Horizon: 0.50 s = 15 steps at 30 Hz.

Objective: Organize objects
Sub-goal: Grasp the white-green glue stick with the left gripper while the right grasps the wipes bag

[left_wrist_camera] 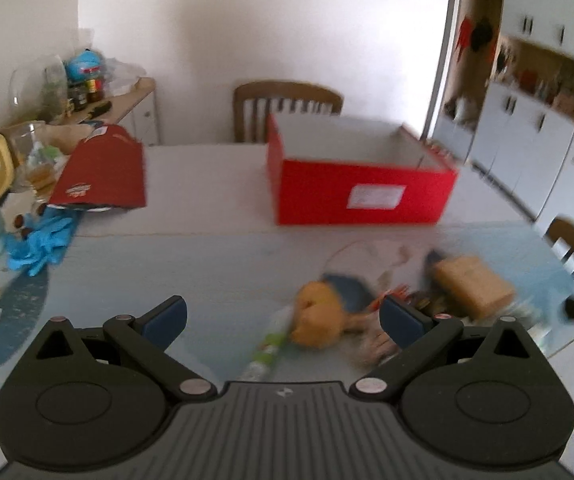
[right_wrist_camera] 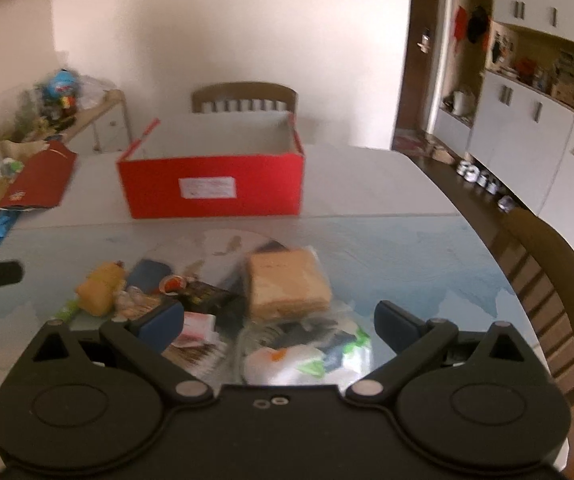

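Both grippers hover level over the table (right_wrist_camera: 387,248), aimed at the red box (right_wrist_camera: 213,184). The left gripper (left_wrist_camera: 285,320) has its jaws wide apart, empty; so does the right gripper (right_wrist_camera: 279,320). Motion blur smears the pile (right_wrist_camera: 215,300), so most pieces cannot be identified. A yellow toy (left_wrist_camera: 317,316) lies between the left jaws, nearer the right finger. A tan block (right_wrist_camera: 285,286) sits just ahead between the right jaws. The box stands open, well beyond both.
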{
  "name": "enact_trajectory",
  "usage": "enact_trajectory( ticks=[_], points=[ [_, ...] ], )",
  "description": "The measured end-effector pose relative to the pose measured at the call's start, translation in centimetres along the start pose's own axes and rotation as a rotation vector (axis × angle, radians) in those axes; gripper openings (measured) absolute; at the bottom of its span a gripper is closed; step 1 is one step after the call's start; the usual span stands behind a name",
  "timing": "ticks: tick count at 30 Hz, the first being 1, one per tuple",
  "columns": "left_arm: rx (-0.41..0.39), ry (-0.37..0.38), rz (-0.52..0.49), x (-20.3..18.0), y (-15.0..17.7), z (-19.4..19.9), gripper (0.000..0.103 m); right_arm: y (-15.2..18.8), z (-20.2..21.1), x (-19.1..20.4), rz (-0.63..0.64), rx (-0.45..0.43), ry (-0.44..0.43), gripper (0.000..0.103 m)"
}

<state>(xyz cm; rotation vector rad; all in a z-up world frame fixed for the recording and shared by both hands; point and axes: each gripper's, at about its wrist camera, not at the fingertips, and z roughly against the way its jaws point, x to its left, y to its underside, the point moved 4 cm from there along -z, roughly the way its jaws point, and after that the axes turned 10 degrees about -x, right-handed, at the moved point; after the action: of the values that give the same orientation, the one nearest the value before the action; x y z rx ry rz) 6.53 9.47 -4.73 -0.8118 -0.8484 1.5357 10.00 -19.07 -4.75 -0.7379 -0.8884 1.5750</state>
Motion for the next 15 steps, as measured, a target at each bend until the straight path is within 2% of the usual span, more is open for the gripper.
enact_trajectory(
  ticks=[3, 10, 15],
  points=[
    [0.039, -0.008, -0.053, 0.8, 1.7, -1.4, 0.103, 0.8, -1.1, -0.8, -0.008, 0.027, 0.038, 0.102],
    [0.116, 0.055, -0.151, 1.5, 5.2, -4.6, 0.103, 2.9, -2.7, -2.1, -0.014, 0.088, 0.096, 0.102],
    [0.154, 0.053, -0.151, 2.5, 6.4, -6.7, 0.102, 4.7, -4.6, -2.5, -0.011, 0.143, 0.108, 0.1]
  ],
)
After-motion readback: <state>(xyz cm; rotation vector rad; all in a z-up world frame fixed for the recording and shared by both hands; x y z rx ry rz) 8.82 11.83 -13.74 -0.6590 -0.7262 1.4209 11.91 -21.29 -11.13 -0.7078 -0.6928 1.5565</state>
